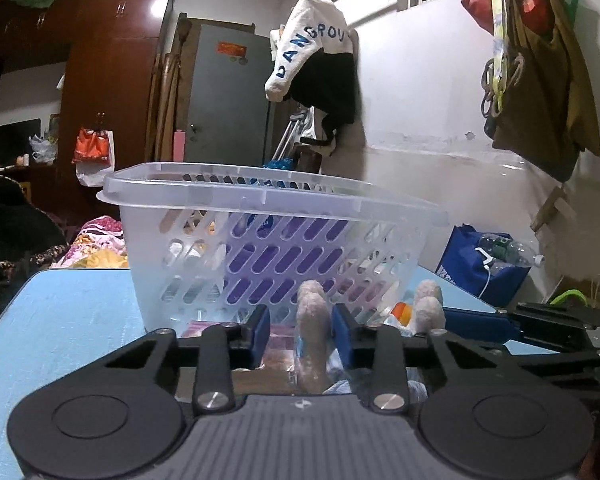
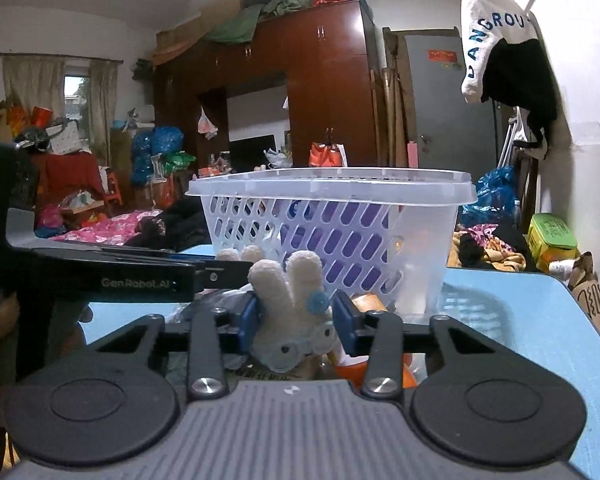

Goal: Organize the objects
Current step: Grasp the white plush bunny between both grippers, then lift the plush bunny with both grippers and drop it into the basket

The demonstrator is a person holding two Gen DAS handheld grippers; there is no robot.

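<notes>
Both pairs of jaws narrowed around plush toys in front of the basket.

Left gripper (image 1: 302,334) has a pinkish plush ear (image 1: 312,332) between its blue pads; the right pad touches it, a gap shows on the left, so a firm hold can't be told. Right gripper (image 2: 296,324) is pressed on a white plush bunny (image 2: 296,308) with a blue button. Just behind, the clear slotted basket (image 2: 332,188) stands on the blue table (image 2: 520,320), something purple inside.

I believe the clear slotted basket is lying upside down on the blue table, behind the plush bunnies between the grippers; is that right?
Not quite: the basket stands upright, its rim on top, as the right wrist view shows. It is on the blue table, behind the plush bunnies.
</notes>
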